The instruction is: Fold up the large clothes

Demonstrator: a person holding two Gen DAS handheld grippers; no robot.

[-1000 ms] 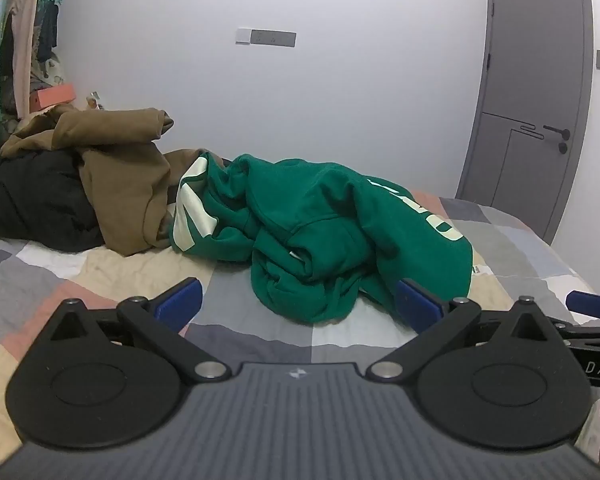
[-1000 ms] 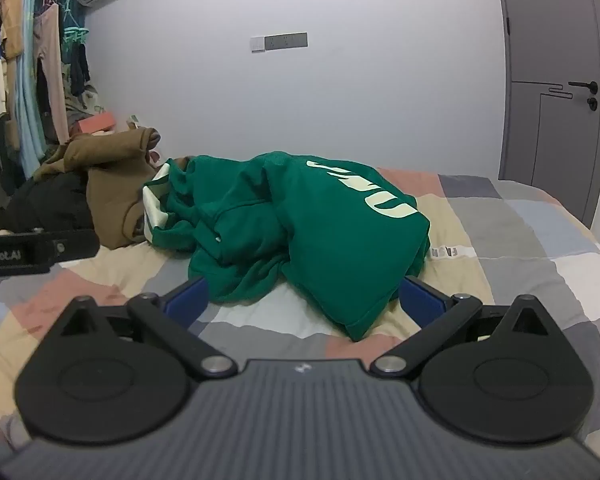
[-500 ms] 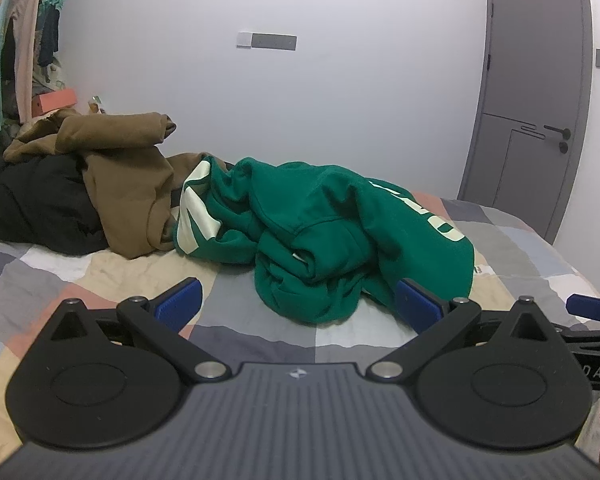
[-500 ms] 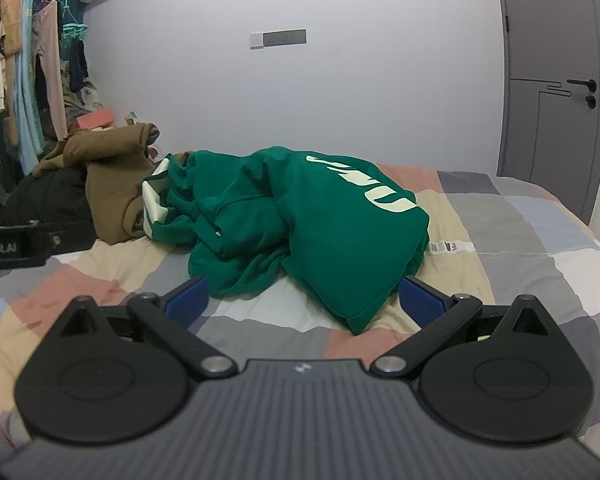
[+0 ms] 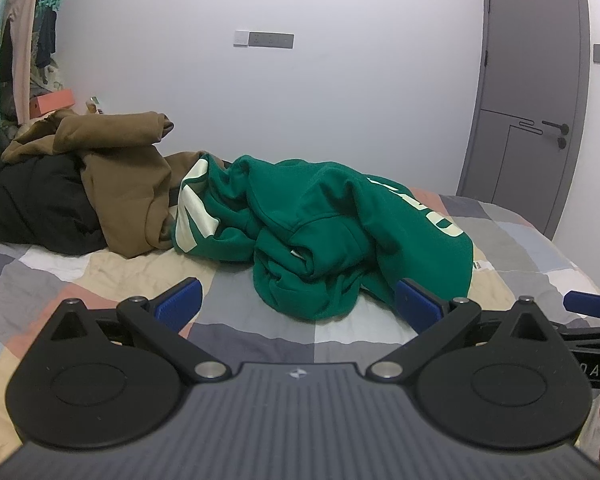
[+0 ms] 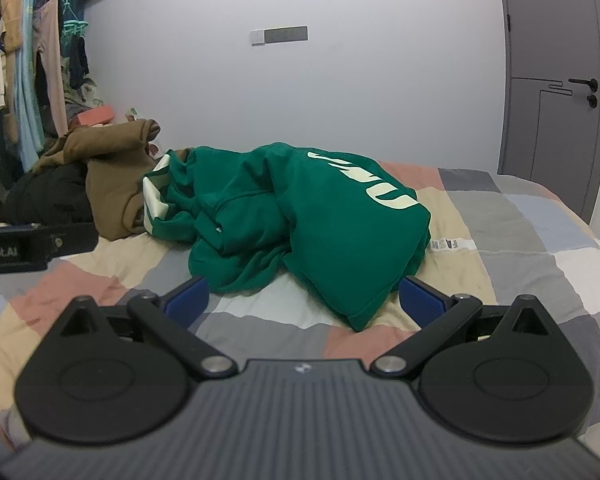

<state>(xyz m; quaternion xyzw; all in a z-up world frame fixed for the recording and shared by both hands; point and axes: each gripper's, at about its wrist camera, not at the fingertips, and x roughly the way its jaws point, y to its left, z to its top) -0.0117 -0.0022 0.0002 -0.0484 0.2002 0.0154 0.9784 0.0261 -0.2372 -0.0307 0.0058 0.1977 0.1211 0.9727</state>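
Left wrist view: our left claw (image 5: 298, 300) is wide open and holds nothing. Our right claw (image 6: 305, 298) is wide open and empty too. Just past both claws the green hoodie (image 6: 300, 224) lies in a crumpled heap on the bed (image 6: 540, 232). We think a grab at the lump could pinch many layers at once, so it would not spread flat. The brown top (image 5: 116, 184) and black clothes (image 5: 36, 208) crowd the hoodie's left side. The right side of the bed is open room.
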